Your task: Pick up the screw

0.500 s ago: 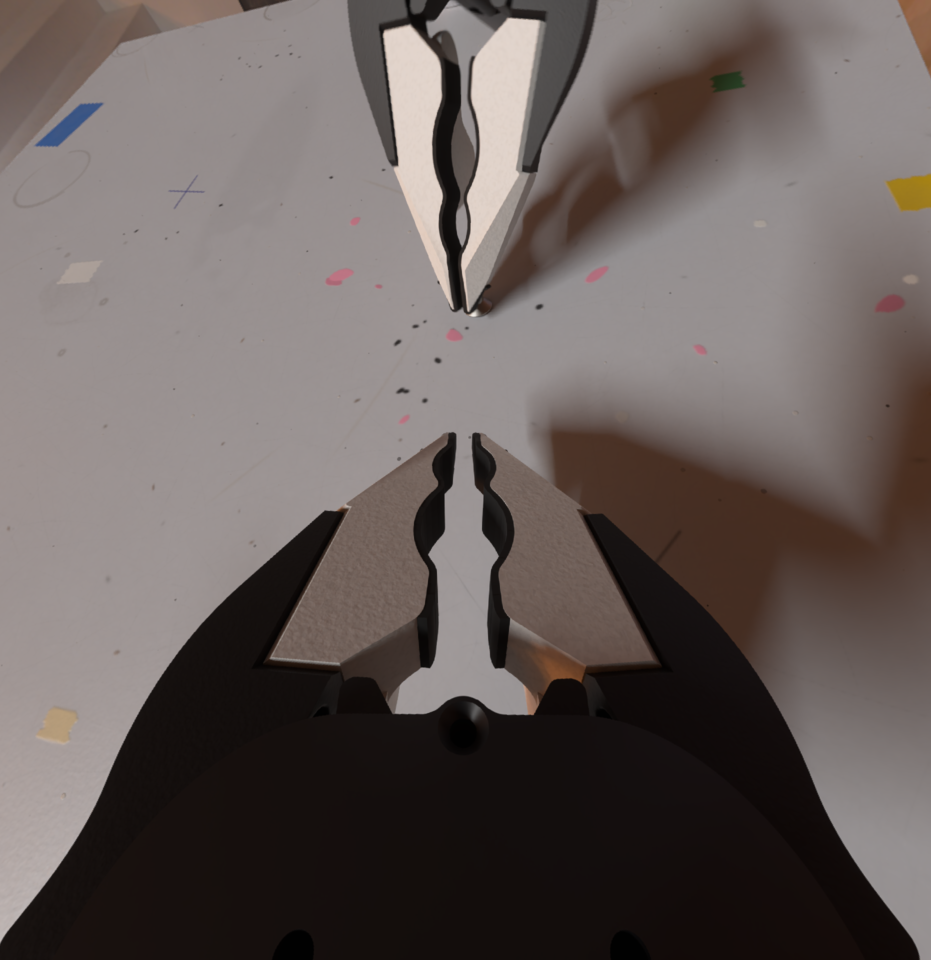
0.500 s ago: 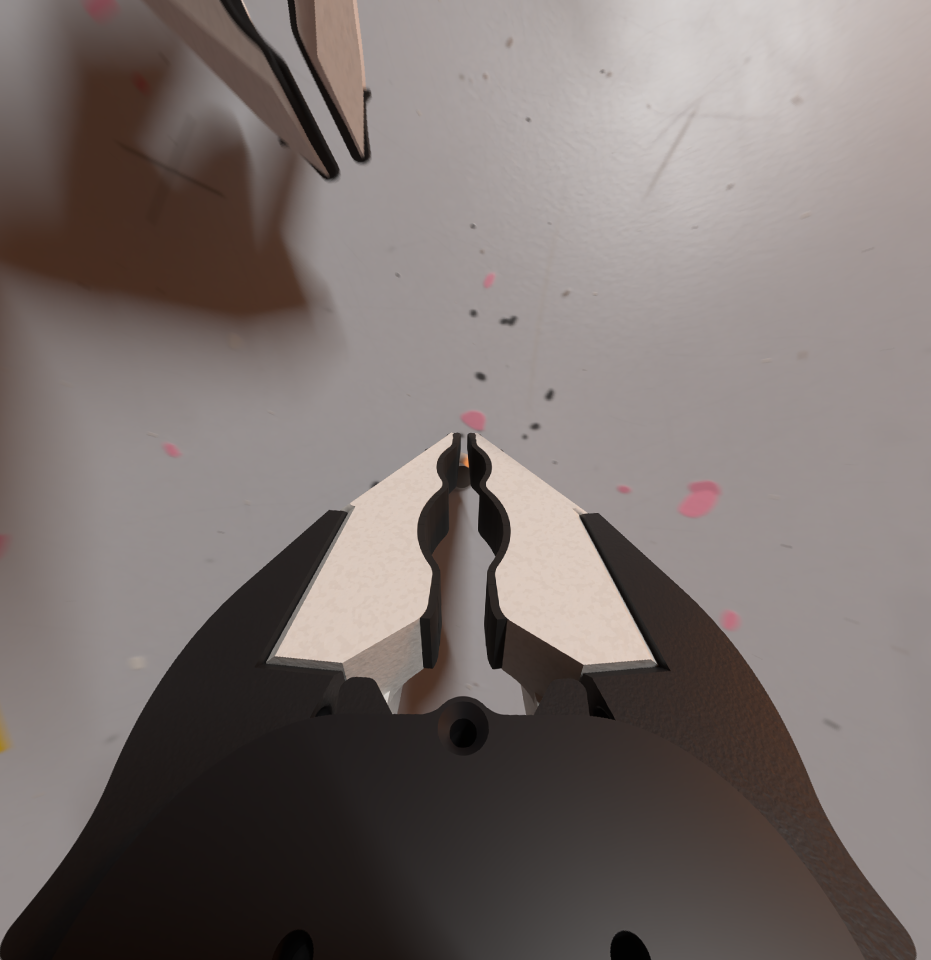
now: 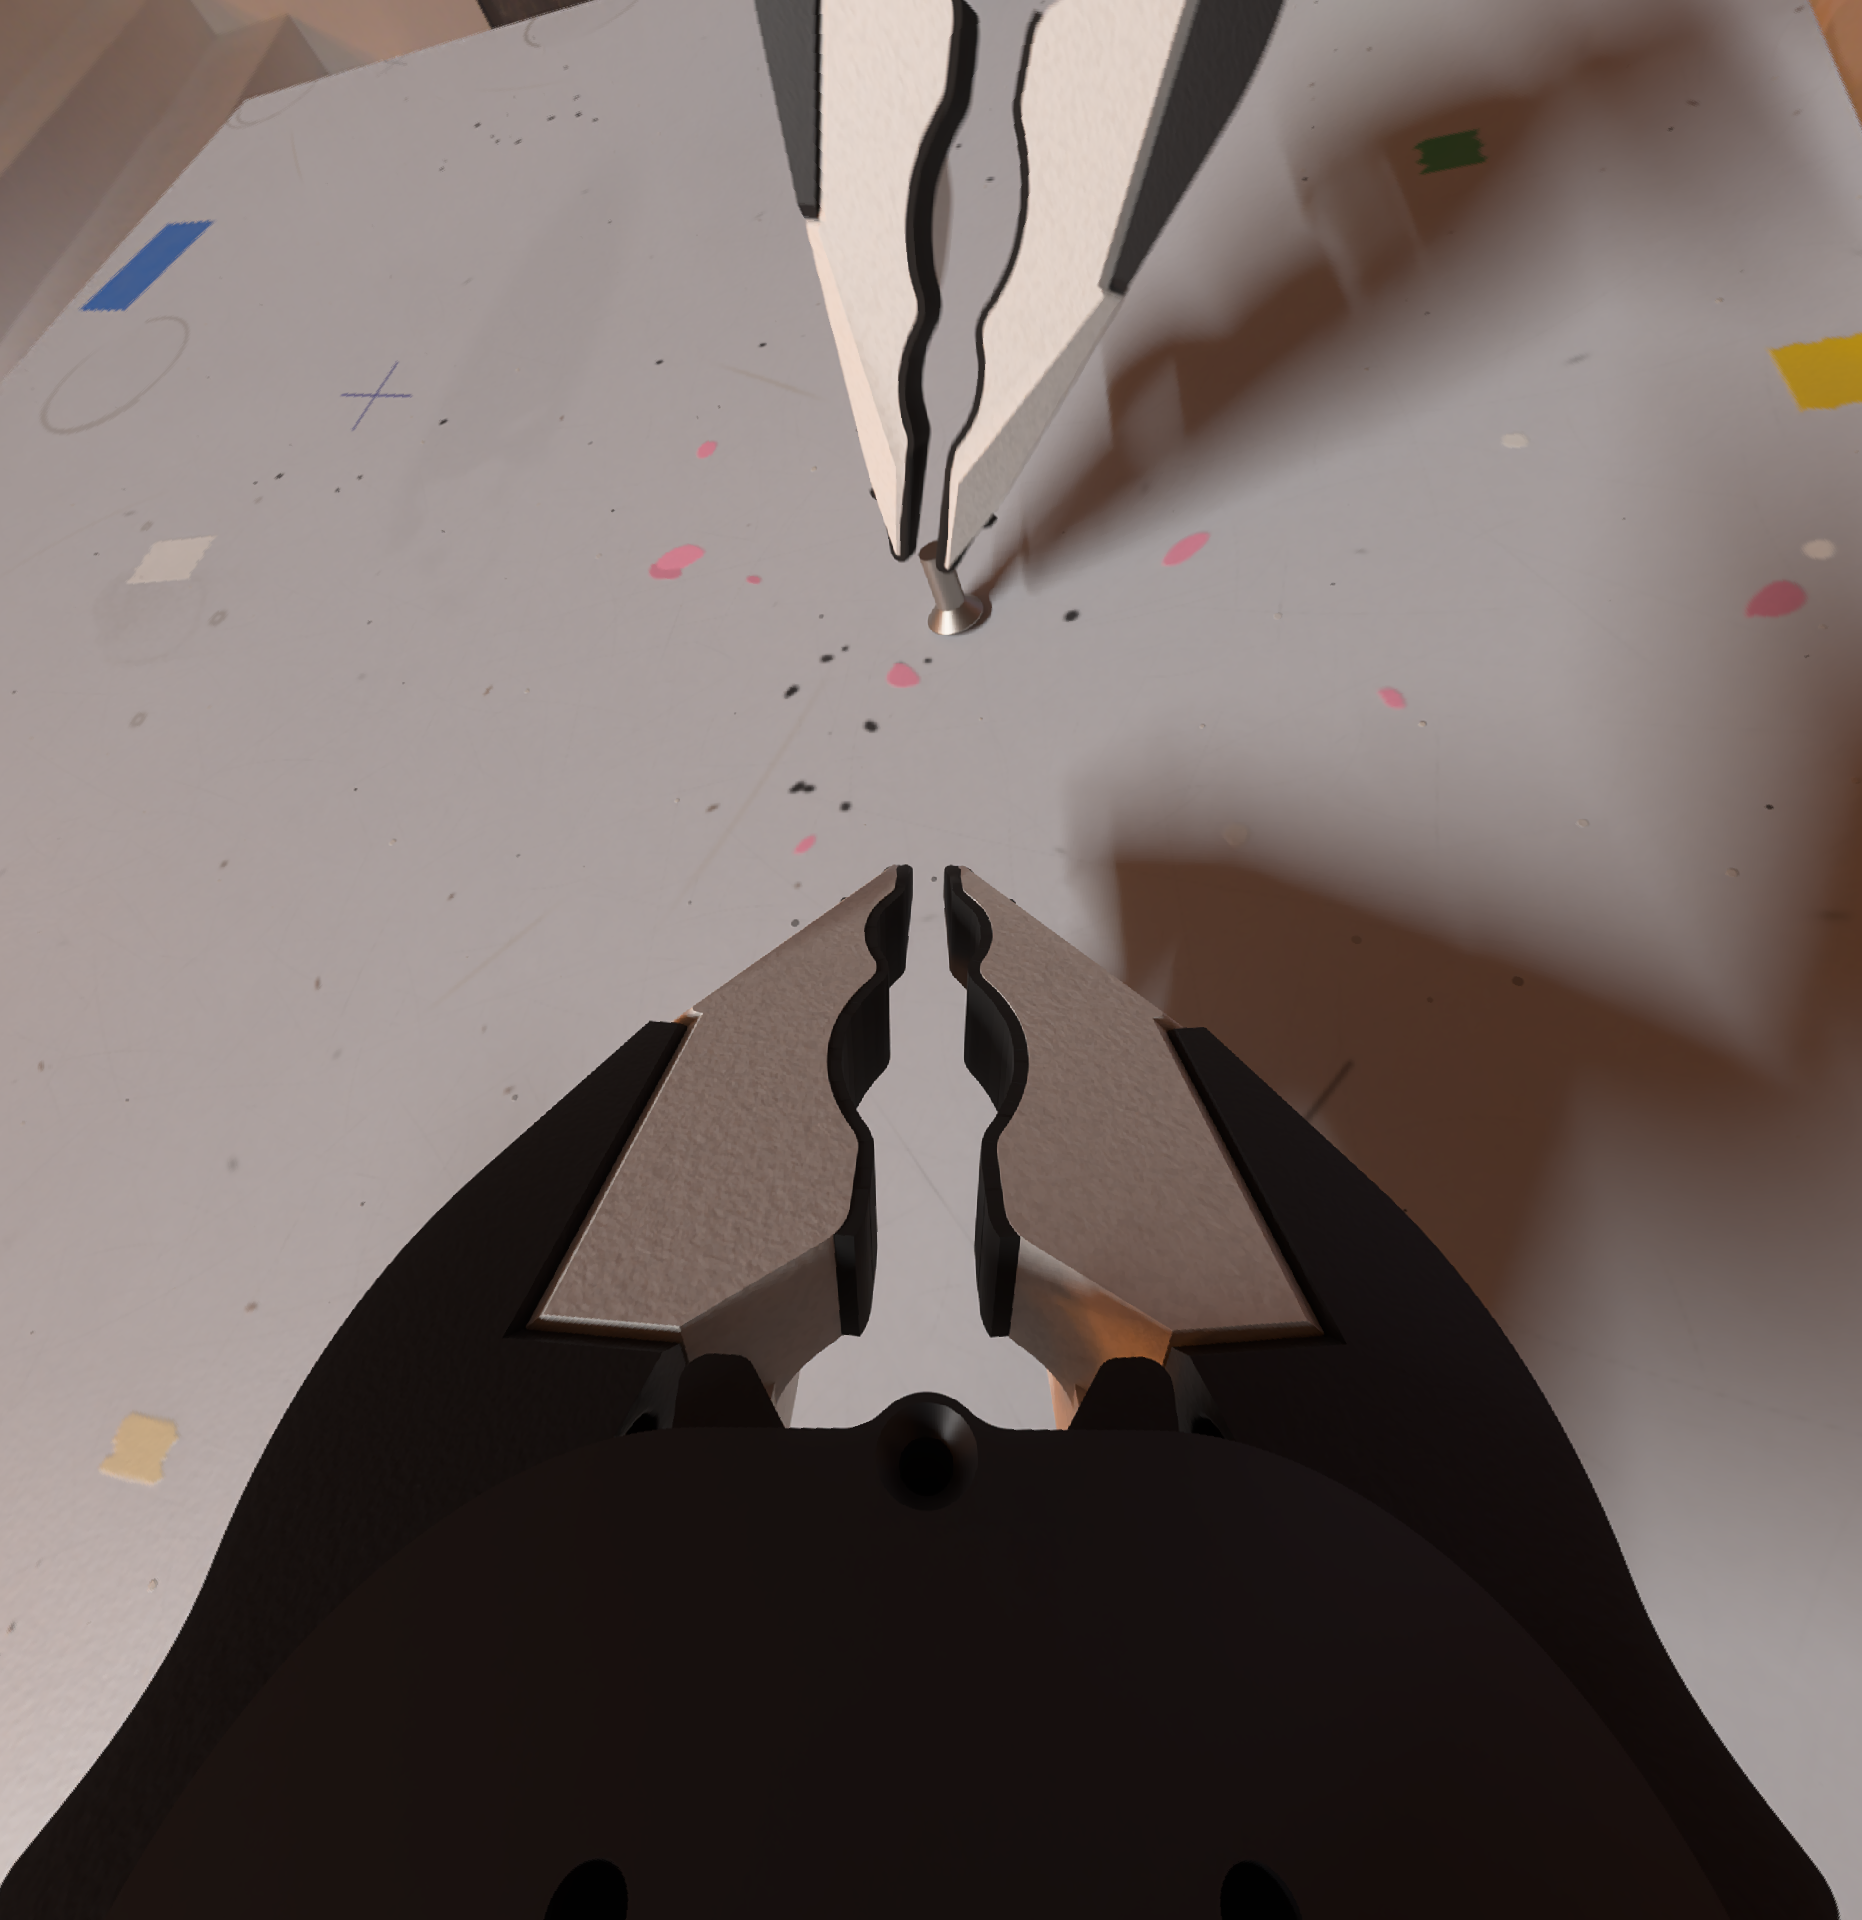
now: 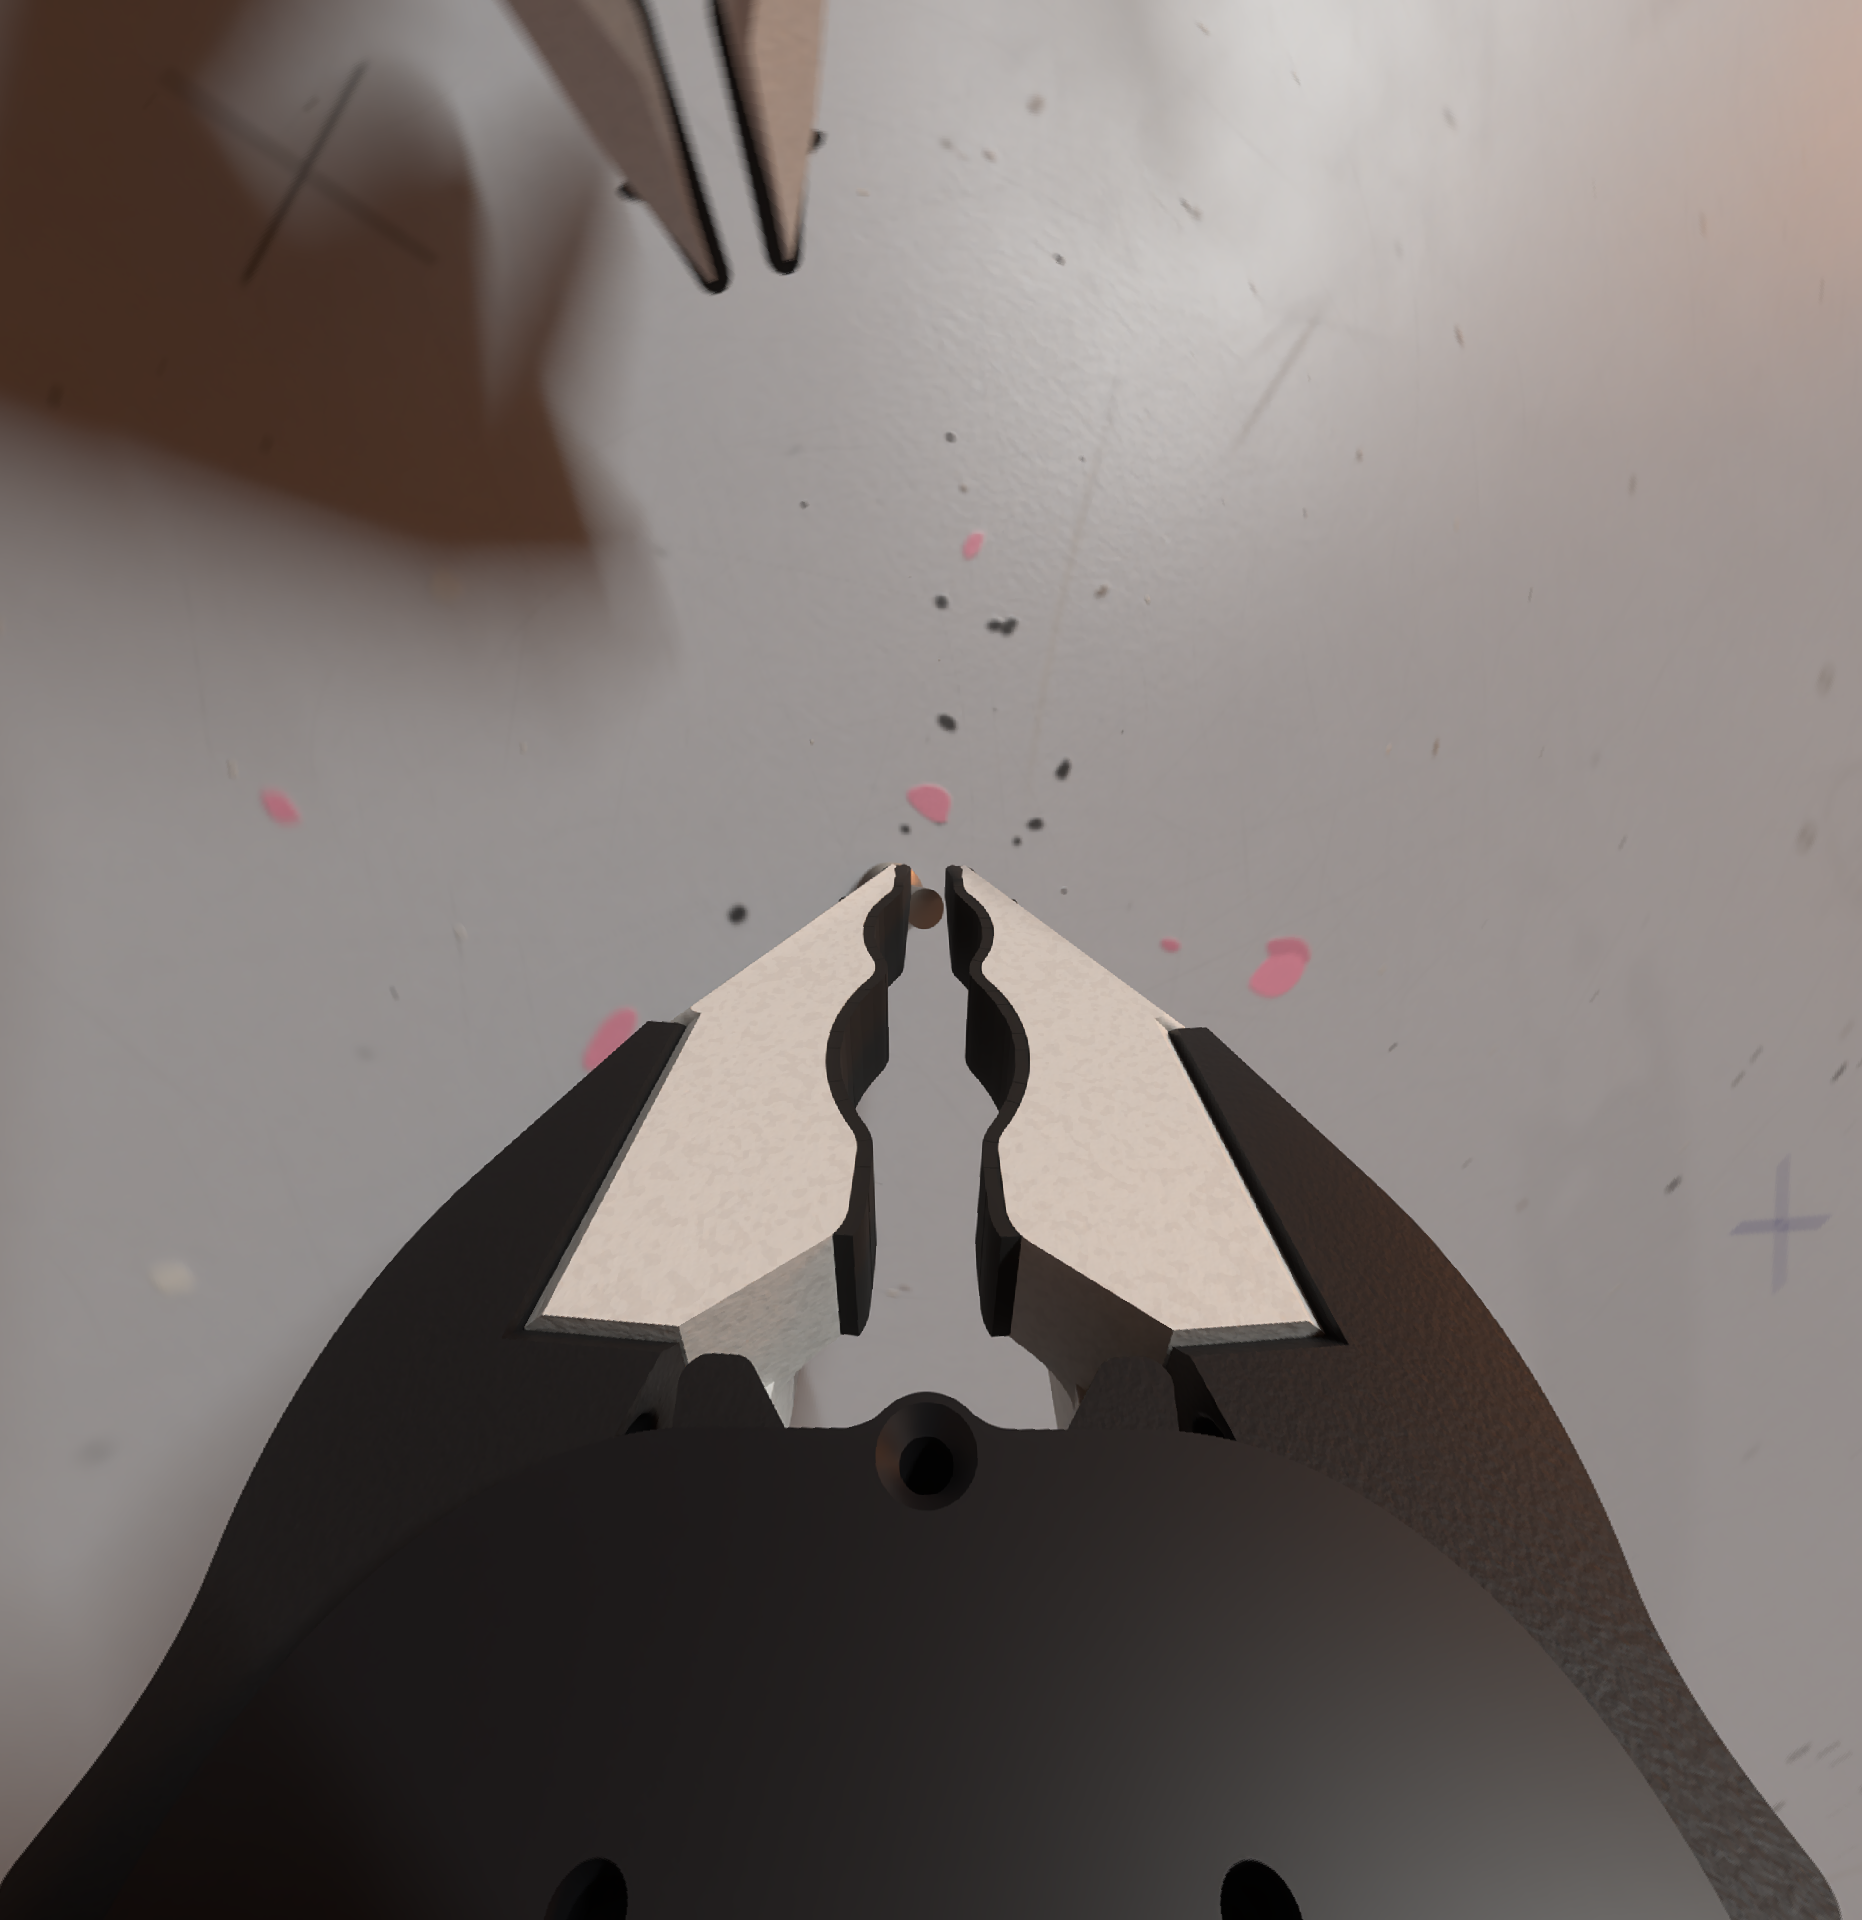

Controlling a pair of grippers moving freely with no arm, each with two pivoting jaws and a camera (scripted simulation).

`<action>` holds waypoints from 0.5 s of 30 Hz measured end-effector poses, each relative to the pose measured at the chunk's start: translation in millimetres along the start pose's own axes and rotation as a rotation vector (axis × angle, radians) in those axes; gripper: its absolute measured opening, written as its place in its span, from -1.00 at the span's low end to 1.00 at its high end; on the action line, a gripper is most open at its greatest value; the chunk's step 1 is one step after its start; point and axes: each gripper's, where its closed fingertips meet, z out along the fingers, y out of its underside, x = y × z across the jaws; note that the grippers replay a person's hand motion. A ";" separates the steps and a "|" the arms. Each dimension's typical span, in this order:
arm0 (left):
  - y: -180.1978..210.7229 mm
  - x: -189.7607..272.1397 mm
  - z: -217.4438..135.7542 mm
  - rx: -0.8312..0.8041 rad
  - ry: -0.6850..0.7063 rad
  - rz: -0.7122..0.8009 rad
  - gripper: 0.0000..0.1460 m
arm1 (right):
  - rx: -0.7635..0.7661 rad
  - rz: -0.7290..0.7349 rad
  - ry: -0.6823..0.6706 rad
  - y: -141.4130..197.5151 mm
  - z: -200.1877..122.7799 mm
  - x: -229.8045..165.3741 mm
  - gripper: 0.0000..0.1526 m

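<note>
I am looking down on the broad grey tabletop (image 3: 387, 935), scuffed and speckled with pink and black paint flecks, which is filling both of my views and carrying a few scraps of coloured tape: a blue strip (image 3: 148, 266) toward the far left, a yellow patch (image 3: 1831, 371) at the right edge and a small dark green piece (image 3: 1449, 153) beyond it. My left gripper (image 3: 926, 875), black-bodied with tan textured pads, is hovering over bare table in the near part of its own view, its two fingers sitting a narrow slit apart with nothing between them. My right gripper (image 3: 932, 556), the same build with paler pads, is reaching down from the top of the left wrist view, tips pointing at the table. Its fingertips are pinching the top of the small silver metal screw (image 3: 949, 603), which is standing upright with its flat flared head down, at or just above the table surface; I cannot tell whether the head is touching. In the right wrist view the screw (image 4: 924, 909) is showing only as a small rounded glint wedged between that gripper's (image 4: 926, 875) tips, and the left gripper's (image 4: 748, 272) two tips are poking in at the top, well apart from the screw.
</note>
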 end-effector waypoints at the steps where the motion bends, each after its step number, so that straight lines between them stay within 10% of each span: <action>1: 0.2 0.4 0.3 0.000 0.002 0.000 -0.92 | 0.015 -0.067 -0.017 0.7 -1.9 1.5 -0.92; 15: 5.1 -2.0 2.0 -0.012 0.004 -0.019 -0.92 | -0.107 -0.604 -0.348 2.2 7.2 1.0 -0.68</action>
